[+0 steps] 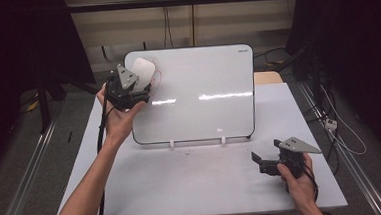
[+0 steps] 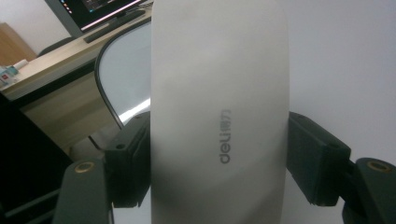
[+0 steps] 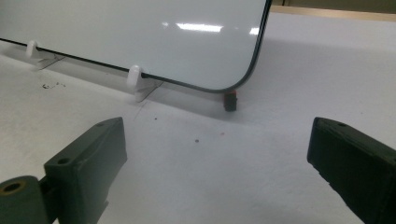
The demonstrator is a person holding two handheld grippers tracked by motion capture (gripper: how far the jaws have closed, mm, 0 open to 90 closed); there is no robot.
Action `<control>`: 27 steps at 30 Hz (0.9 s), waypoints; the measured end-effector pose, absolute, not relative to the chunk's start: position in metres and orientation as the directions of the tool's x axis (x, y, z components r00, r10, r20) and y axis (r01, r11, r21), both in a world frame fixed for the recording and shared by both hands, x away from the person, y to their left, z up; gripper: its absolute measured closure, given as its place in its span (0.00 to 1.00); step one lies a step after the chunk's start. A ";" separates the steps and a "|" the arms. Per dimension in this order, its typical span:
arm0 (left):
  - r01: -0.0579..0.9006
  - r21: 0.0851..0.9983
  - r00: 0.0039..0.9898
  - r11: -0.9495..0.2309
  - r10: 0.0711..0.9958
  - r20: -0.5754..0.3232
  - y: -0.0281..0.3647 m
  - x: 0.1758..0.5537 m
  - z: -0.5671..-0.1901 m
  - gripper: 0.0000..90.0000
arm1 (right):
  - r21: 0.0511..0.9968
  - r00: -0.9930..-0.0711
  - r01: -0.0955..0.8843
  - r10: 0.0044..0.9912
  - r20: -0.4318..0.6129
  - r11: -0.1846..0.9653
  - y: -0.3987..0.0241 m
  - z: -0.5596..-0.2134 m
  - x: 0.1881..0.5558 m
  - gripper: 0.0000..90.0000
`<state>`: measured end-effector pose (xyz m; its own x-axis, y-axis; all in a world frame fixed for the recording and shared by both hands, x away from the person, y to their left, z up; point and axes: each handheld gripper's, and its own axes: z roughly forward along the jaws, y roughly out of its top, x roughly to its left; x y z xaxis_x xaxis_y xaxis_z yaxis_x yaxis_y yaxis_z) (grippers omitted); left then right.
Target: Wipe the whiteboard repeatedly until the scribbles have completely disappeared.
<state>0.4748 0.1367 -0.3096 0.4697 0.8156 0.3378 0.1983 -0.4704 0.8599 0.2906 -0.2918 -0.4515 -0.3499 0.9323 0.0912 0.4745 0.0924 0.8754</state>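
The left gripper is held up at the upper left corner of the whiteboard, and its two black jaws are clamped on a white whiteboard eraser. In the left gripper view the eraser stands upright between the jaws and rises far above them. Each pad presses on one long side of it, low on its body. The grey word "deli" is printed on the face that looks toward the camera. In the high view the eraser lies against the board surface near that corner, and a thin red line is drawn on the board just beside it, on the side away from the left hand.

The right gripper is low over the white table, in front of the lower right corner of the whiteboard and well apart from the left gripper. Its jaws stand wide apart and nothing is between them. In the right gripper view, straight ahead beyond the open jaws, a small dark cap with a red end lies on the table just under the rounded corner of the board. Two white clips hold the lower edge of the board, ahead and to the left of the jaws. Some small dark specks lie on the table there.
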 end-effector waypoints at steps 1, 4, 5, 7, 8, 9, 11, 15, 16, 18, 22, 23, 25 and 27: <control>0.198 0.860 0.470 -0.470 0.816 0.338 0.137 0.475 -0.310 0.33 | 0.875 -0.350 0.475 0.932 0.091 0.093 -0.292 -0.452 0.291 0.05; 0.202 0.857 0.457 -0.474 0.820 0.346 0.136 0.480 -0.310 0.33 | 0.876 -0.350 0.473 0.932 0.090 0.093 -0.291 -0.452 0.291 0.05; 0.198 0.854 0.458 -0.481 0.816 0.354 0.135 0.483 -0.311 0.34 | 0.876 -0.350 0.474 0.932 0.091 0.092 -0.291 -0.452 0.291 0.05; 0.197 0.853 0.458 -0.483 0.815 0.355 0.135 0.484 -0.312 0.34 | 0.876 -0.350 0.474 0.932 0.091 0.093 -0.291 -0.452 0.291 0.05; 0.195 0.852 0.459 -0.485 0.813 0.358 0.134 0.485 -0.313 0.34 | 0.876 -0.349 0.474 0.933 0.089 0.093 -0.292 -0.452 0.291 0.05; 0.194 0.844 0.462 -0.500 0.806 0.370 0.132 0.487 -0.314 0.34 | 0.875 -0.349 0.475 0.933 0.091 0.092 -0.292 -0.452 0.291 0.05; 0.189 0.847 0.459 -0.497 0.807 0.371 0.130 0.488 -0.316 0.33 | 0.874 -0.350 0.477 0.932 0.091 0.093 -0.292 -0.452 0.291 0.05; 0.185 0.841 0.459 -0.509 0.801 0.385 0.128 0.492 -0.317 0.33 | 0.875 -0.348 0.475 0.933 0.091 0.092 -0.292 -0.452 0.291 0.05; 0.187 0.842 0.455 -0.506 0.804 0.382 0.127 0.493 -0.318 0.34 | 0.876 -0.347 0.474 0.934 0.090 0.091 -0.292 -0.452 0.291 0.05; 0.182 0.834 0.457 -0.521 0.796 0.398 0.126 0.492 -0.317 0.33 | 0.876 -0.347 0.473 0.933 0.090 0.091 -0.292 -0.452 0.291 0.05; 0.183 0.824 0.456 -0.536 0.789 0.412 0.125 0.493 -0.318 0.33 | 0.876 -0.348 0.474 0.933 0.089 0.093 -0.292 -0.452 0.291 0.05; 0.187 0.829 0.450 -0.527 0.796 0.405 0.124 0.494 -0.319 0.33 | 0.876 -0.349 0.473 0.933 0.089 0.093 -0.292 -0.452 0.291 0.05; 0.183 0.832 0.447 -0.524 0.798 0.404 0.123 0.494 -0.320 0.34 | 0.876 -0.351 0.473 0.932 0.089 0.094 -0.292 -0.452 0.291 0.05; 0.181 0.821 0.453 -0.542 0.787 0.419 0.122 0.495 -0.322 0.34 | 0.876 -0.349 0.472 0.933 0.089 0.093 -0.292 -0.452 0.291 0.05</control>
<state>0.4948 0.1218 -0.3217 0.4533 0.7865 0.4193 0.1808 -0.5418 0.8208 0.2911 -0.2916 -0.4517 -0.3495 0.9327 0.0890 0.4725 0.0934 0.8764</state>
